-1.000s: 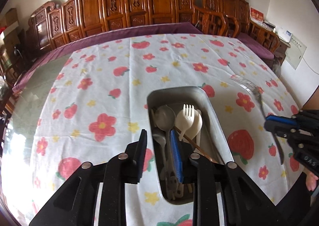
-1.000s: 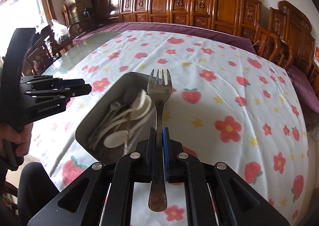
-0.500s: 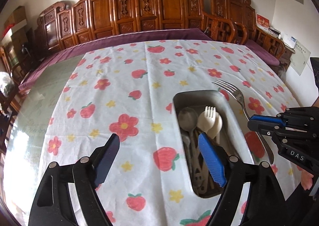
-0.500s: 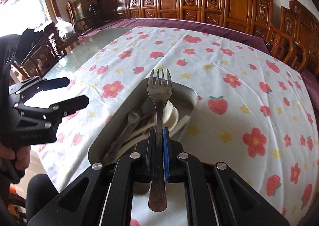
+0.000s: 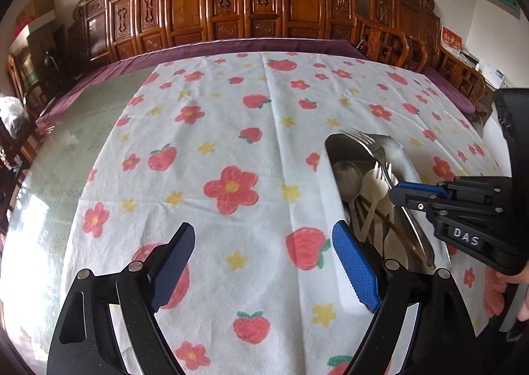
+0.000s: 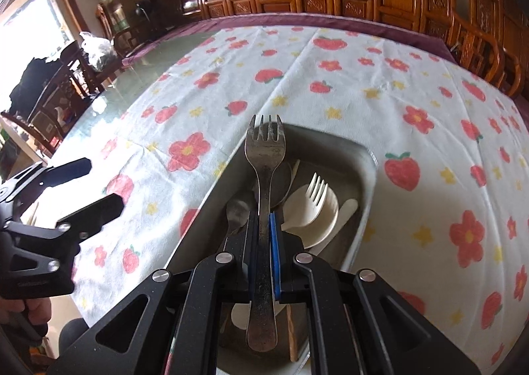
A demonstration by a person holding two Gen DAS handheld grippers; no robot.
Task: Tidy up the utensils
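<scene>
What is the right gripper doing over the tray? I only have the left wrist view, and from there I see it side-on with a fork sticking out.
Observer: The right gripper is shut on the metal fork, clamping its handle, with the tines pointing forward over the tray.
Operator: Does the handle stick out behind the fingers?
Observer: Yes, the handle's rounded end reaches back past the pads toward the camera.
Operator: Anything beyond my own gripper's left side?
Observer: The right wrist view shows dark wooden chairs and a bright window past the table's glass edge, with the left gripper open above the cloth.
</scene>
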